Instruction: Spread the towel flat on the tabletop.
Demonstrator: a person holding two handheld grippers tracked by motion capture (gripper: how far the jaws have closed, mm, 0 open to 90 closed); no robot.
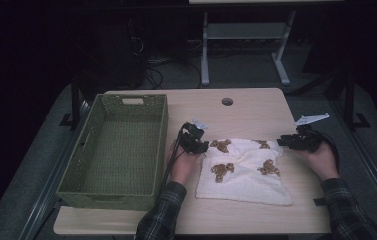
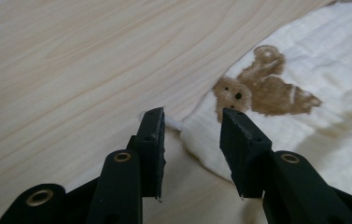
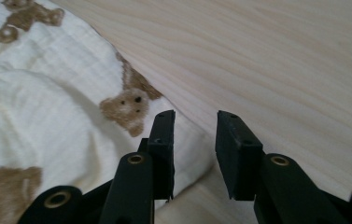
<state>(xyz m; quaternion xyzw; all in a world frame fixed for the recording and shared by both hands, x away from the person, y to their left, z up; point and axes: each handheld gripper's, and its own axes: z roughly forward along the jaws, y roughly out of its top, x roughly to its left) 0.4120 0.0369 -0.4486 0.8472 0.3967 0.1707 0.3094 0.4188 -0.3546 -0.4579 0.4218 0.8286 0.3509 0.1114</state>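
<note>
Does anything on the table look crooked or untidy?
Yes. The cloth lies askew and rumpled, its far edge bunched between the left gripper and the right gripper. The basket sits straight.

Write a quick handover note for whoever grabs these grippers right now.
Left gripper: open, jaws straddling the cloth's far left corner, nothing pinched yet.
Right gripper: open, at the cloth's far right corner, one jaw over the edge, not closed.
Cloth lies loosely spread on the table, rumpled along the far edge. Basket stands to its left, nothing in it.
Done: both grippers placed at the far corners.
Left, probably: close on both corners, then handle the cloth, perhaps fold it or move it to the basket.
</note>
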